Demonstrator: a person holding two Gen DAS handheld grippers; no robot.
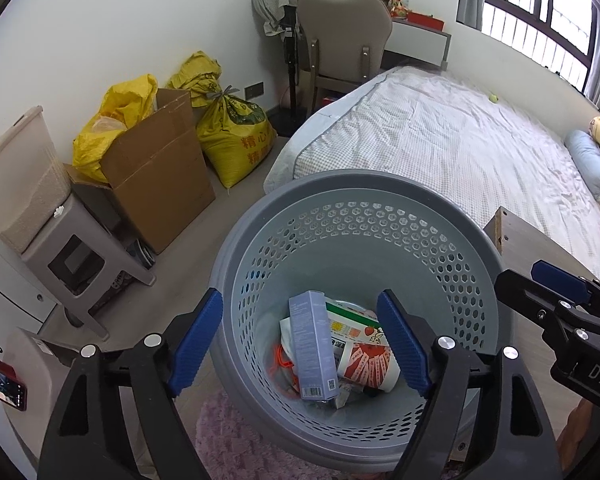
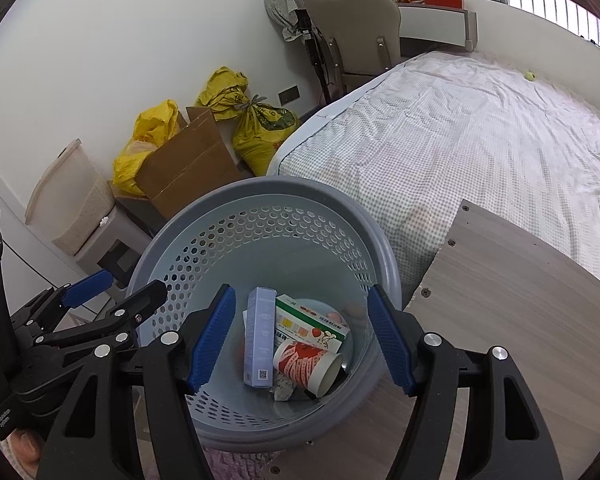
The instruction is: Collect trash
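Note:
A grey perforated waste basket (image 1: 356,184) stands below both grippers and also shows in the right wrist view (image 2: 260,190). Inside lie a pale blue carton (image 1: 314,346) (image 2: 260,336), a green and white box (image 1: 350,322) (image 2: 312,322), a red patterned paper cup (image 1: 370,366) (image 2: 308,362) and scraps. My left gripper (image 1: 300,348) is open and empty above the basket. My right gripper (image 2: 302,340) is open and empty above it too. Each gripper shows in the other's view, the right one (image 1: 540,280) and the left one (image 2: 112,286).
A wooden table top (image 2: 520,280) lies right of the basket. A bed (image 1: 440,140) is beyond it. A cardboard box (image 1: 156,172), yellow sacks (image 1: 236,136), a plastic stool (image 1: 68,256) and a chair (image 1: 340,44) stand along the wall. A pink rug (image 1: 228,440) lies under the basket.

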